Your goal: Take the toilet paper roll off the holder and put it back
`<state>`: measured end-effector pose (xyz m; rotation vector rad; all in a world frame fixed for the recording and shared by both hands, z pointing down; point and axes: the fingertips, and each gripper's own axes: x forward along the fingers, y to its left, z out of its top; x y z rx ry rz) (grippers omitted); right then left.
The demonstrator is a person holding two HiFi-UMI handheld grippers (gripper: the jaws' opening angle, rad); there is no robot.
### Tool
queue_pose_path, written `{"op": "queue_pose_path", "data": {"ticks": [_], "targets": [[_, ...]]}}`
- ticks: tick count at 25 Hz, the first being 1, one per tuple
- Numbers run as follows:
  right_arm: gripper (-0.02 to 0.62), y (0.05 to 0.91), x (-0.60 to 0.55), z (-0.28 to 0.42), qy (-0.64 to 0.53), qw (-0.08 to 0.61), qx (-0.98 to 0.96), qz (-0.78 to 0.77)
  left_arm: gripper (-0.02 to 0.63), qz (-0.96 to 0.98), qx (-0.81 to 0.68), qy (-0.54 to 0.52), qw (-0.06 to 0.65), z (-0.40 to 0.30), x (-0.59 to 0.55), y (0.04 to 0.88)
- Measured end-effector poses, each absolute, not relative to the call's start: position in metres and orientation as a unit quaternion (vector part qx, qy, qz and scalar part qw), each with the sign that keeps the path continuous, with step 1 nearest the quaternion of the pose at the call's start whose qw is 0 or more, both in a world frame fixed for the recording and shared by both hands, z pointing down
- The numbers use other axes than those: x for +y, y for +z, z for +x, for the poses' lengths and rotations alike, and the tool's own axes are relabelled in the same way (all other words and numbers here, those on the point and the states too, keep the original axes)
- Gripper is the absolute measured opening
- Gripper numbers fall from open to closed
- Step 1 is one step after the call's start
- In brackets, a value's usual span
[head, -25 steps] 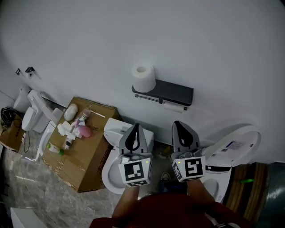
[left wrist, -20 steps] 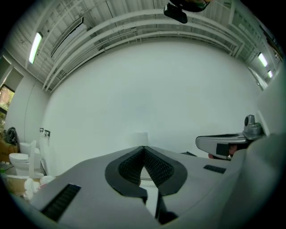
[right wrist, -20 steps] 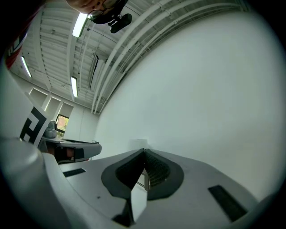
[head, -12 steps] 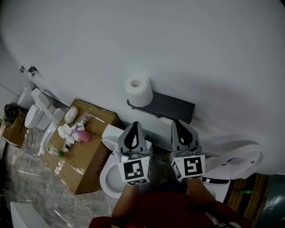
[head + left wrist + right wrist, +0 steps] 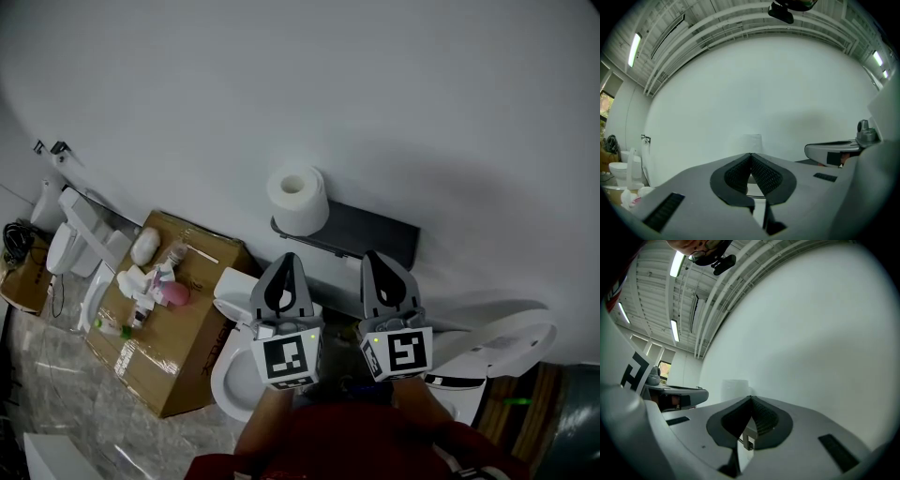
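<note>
The toilet paper roll (image 5: 298, 199) is white and full. It stands upright on its end, with the open cardboard core facing up. It sits on the left end of the holder (image 5: 367, 231) — a dark, flat shelf fixed to the white wall (image 5: 394, 103), with a thin rail running under its front edge. The rest of the shelf top, to the right of the roll, is bare.

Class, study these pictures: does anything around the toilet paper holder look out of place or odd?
The toilet paper roll stands on end atop the left end of the black holder, not threaded on its bar. Toiletries lie jumbled on a cardboard box beside a toilet. Nothing looks spilled or broken.
</note>
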<state>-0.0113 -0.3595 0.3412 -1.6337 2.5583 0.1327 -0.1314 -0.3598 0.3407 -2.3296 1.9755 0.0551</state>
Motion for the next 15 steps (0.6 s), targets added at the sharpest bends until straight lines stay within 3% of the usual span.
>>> {"op": "queue_pose_path", "data": {"ticks": [8,9,12,15], "targets": [[0.017,0.343,-0.363,-0.007,0.043,0.051,0.838,-0.542,0.026,-0.762,0.646,0.012,0.046,-0.126,-0.373,0.336],[0.017,0.343,-0.363,-0.006,0.043,0.051,0.837,-0.543,0.058,-0.762,0.645,0.009,0.045,-0.125,-0.376,0.336],[0.017,0.342,-0.364,-0.001,0.043,0.054,0.835,-0.546,0.236,-0.765,0.643,-0.003,0.038,-0.121,-0.388,0.336],[0.017,0.342,-0.364,0.003,0.043,0.055,0.832,-0.55,0.334,-0.76,0.65,-0.008,0.034,-0.122,-0.4,0.335]]}}
